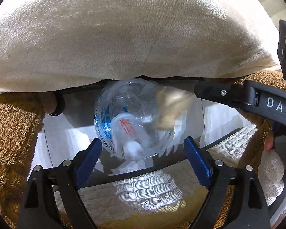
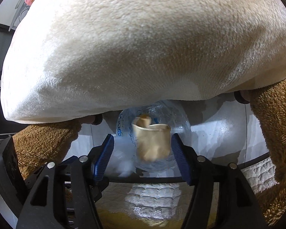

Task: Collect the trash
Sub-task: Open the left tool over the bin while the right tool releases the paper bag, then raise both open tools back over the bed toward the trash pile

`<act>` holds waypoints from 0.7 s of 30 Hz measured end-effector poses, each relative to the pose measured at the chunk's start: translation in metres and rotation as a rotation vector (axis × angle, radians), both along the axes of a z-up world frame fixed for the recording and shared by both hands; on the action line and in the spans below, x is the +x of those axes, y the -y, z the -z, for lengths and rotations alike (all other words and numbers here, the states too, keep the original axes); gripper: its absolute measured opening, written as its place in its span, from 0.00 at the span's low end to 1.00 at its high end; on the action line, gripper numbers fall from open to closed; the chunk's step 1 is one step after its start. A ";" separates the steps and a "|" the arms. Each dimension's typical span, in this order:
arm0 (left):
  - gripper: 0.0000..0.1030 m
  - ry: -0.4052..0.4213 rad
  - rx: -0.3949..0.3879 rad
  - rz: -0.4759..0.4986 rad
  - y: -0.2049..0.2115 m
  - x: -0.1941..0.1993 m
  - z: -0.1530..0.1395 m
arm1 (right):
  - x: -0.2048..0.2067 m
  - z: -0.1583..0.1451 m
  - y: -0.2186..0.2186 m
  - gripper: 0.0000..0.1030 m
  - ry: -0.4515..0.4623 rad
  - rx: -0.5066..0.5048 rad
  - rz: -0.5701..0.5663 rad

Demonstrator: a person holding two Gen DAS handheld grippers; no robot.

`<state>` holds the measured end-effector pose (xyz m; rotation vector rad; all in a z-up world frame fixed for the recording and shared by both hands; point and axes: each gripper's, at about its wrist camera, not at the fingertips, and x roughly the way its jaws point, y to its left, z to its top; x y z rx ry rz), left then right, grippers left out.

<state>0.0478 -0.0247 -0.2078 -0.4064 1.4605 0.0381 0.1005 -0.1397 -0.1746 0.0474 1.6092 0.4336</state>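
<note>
Cream blanket point(image 1: 124, 38) hides blurred plastic bottle's point(image 1: 131, 118) top.

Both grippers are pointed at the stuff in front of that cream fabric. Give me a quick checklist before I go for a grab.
1. Left hand-held gripper open: ok, blue pads spread wide.
2. Right hand-held gripper open: ok.
3. Clear plastic bottle lined up between the left pads: ok, though not yet gripped.
4. Beige paper cup lined up between the right pads: ok, blurred, so contact cannot be told.
5. Cream fabric out of the way: not ok, it hangs low right over both items.
6. Grippers apart from each other: cannot tell; the right one's finger reaches in close beside the bottle in the left view.
</note>
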 end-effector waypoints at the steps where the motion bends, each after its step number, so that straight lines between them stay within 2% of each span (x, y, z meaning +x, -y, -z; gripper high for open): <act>1: 0.84 0.001 0.001 -0.004 -0.001 0.000 0.000 | 0.000 -0.001 0.000 0.61 0.001 0.002 0.000; 15: 0.84 0.054 -0.022 -0.035 -0.010 -0.006 -0.017 | -0.004 -0.012 0.002 0.61 0.020 0.022 -0.009; 21: 0.84 0.124 -0.031 -0.041 -0.012 -0.014 -0.033 | -0.007 -0.026 0.012 0.61 0.029 0.093 -0.013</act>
